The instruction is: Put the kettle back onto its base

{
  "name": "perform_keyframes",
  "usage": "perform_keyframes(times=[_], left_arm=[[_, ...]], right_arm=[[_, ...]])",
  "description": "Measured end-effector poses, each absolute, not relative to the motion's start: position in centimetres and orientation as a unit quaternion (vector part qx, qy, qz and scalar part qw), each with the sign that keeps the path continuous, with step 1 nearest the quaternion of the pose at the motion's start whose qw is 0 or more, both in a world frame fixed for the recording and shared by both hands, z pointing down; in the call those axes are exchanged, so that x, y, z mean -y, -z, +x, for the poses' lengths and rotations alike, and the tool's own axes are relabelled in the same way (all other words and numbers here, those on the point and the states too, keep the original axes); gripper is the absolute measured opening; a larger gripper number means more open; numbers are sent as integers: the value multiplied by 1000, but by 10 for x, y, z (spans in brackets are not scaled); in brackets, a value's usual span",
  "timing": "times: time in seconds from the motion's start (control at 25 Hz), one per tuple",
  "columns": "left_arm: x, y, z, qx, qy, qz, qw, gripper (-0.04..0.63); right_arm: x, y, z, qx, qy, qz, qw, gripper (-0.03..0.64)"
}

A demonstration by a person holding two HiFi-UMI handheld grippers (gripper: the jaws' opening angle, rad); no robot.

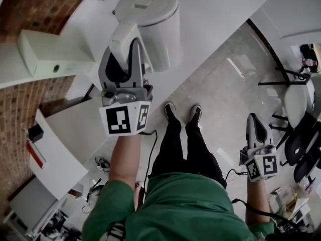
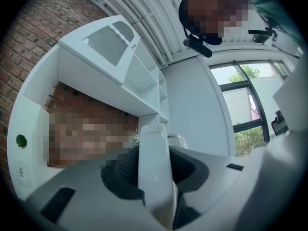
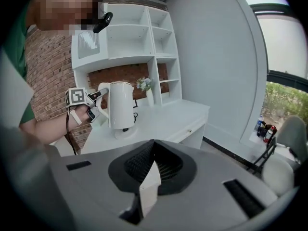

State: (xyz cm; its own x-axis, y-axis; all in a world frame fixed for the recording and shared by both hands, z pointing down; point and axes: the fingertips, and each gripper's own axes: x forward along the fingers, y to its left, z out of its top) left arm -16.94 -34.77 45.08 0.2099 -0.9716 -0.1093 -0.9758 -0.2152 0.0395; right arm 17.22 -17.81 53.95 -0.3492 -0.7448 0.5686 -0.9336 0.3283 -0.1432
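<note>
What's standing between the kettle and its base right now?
Nothing visible. The left tool grips the kettle by its handle, directly over the round base on the white desk. The small space between them looks clear.

I count 1 kettle [image 1: 153, 19] and 1 round base [image 3: 124, 132] below it. There are 2 grippers, the left gripper [image 1: 131, 44] and the right gripper [image 1: 254, 120]. Each one carries 1 marker cube [image 1: 124, 118], so that makes 2 cubes. On the floor there are 2 shoes [image 1: 170, 110]. The right gripper view shows also 1 white counter [image 3: 168, 117], 1 shelf unit [image 3: 139, 32] and 1 vase [image 3: 148, 98] with flowers (how many flowers, I cannot tell).
</note>
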Motion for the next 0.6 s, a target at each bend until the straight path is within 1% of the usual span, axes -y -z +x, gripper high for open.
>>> perform_keyframes(times=[0.6], left_arm=[[360,-466,-163,-629,-48,-775,18,144]], right_arm=[[177,-552,165,786,-261,523,202,21]])
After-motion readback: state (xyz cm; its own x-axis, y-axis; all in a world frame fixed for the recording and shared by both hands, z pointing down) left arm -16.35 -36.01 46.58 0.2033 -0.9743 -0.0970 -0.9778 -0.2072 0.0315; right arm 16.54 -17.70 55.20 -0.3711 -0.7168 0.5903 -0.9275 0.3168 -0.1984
